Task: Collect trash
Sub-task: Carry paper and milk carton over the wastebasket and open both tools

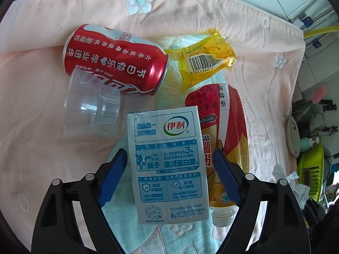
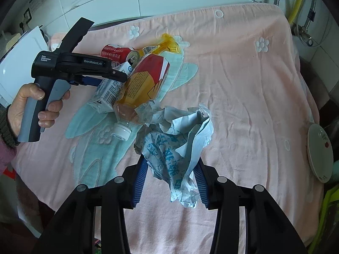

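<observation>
The left gripper [image 1: 170, 158] straddles a white-and-blue printed milk carton [image 1: 167, 165] lying flat on the pink flowered towel [image 1: 264, 97]. Its blue pads [image 1: 114, 175] stand at either side of the carton with a sliver of cloth showing at the left one, so the jaws are spread wide and not clamped. No earlier view is at hand to compare.

The right gripper [image 2: 169, 182] has its blue ribbed pads [image 2: 139, 182] pinched onto a crumpled white wrapper with blue print [image 2: 175, 148], which hangs lifted above the towel.

Just right of the carton lies a clear plastic bottle with red-and-gold label [image 1: 224, 127], amber liquid inside, its white cap [image 1: 222, 217] on. Beyond it sits a yellow see-through wrapper with a barcode [image 1: 203, 59]. A dented red drink can [image 1: 114, 61] lies on its side, and a clear plastic cup [image 1: 93, 105] lies tipped over against it, nothing visible inside.

A hand [image 2: 31, 105] grips the left tool's handle.
</observation>
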`<state>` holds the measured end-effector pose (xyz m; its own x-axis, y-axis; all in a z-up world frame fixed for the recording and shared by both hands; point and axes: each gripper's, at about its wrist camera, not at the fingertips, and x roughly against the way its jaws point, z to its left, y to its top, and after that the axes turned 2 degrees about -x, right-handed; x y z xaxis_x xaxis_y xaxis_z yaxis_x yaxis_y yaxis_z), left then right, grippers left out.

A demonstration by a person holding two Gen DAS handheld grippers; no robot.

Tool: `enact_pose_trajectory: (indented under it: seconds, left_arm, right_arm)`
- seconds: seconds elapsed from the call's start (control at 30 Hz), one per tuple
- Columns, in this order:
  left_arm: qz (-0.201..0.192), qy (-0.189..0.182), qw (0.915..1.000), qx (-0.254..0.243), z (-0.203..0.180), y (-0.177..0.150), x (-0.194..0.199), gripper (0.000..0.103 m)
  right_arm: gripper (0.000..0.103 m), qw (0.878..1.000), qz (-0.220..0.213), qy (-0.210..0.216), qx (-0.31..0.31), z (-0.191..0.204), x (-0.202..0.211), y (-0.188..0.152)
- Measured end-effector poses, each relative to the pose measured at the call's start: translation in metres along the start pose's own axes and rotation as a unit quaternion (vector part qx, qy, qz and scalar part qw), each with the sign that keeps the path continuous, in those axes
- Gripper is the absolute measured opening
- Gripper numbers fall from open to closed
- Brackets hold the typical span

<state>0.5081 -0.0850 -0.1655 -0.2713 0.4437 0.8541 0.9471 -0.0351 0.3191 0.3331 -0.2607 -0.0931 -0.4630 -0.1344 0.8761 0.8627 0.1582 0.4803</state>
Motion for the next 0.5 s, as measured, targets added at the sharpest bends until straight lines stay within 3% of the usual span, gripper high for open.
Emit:
enact_pose_trajectory:
  seconds: [0.1, 0.5]
  left_arm:
    - [0.008, 0.0, 1.0, 0.004, 0.006, 0.0, -0.004, 0.065]
    - [-0.024, 0.011, 0.9996, -0.004, 0.003, -0.033, 0.032, 0.064]
  right_arm:
    - [0.042, 1.0, 0.002, 0.003, -0.002, 0.001, 0.003, -0.009]
    - [0.042, 1.0, -0.007, 0.026, 0.003, 0.017, 0.029, -0.044]
